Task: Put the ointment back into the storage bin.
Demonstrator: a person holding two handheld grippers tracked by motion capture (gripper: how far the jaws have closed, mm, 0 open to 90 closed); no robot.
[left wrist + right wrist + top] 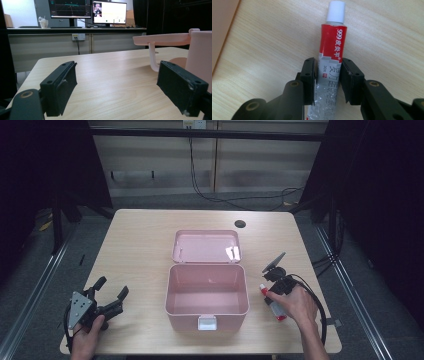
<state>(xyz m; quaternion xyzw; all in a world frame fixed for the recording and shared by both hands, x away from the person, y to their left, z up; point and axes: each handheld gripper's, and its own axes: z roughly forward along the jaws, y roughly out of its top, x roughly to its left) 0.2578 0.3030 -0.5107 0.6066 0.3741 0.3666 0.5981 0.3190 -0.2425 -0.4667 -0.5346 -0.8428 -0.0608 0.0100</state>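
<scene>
high view: wooden table (145, 240) with open pink box (207, 295) at centre, lid (206, 246) thrown back flat towards the far edge, white latch (207, 322) on the near wall, inside bare. small dark hole (240, 224) in the tabletop beyond the lid.

right of the box: right gripper (272, 292) held in the right hand (296, 304), lowered onto a red and white tube (273, 304) lying on the table, just beside the box's right wall but apart from it. cap end towards the far side, crimped end towards the near edge.

right gripper view: right gripper (327, 75) with jaws one on each side of the tube (331, 60), pads pressed against the tube's flanks at about mid-length; no gap visible between pad and tube on either side. white cap (335, 11) pointing away from the camera, red band with white print below it, silvery lower part between the jaws. tube flat on the wood grain; pink edge of the box (220, 27) at upper left.

near left corner in the high view: left gripper (111, 293) in the left hand (89, 332), well apart from the box, jaws spread wide with nothing between.

left gripper view: left gripper (116, 82) low over the table, jaws wide apart, bare wood between; box wall (198, 57) and raised lid (162, 39) at right; monitors (87, 10) on a desk beyond.
</scene>
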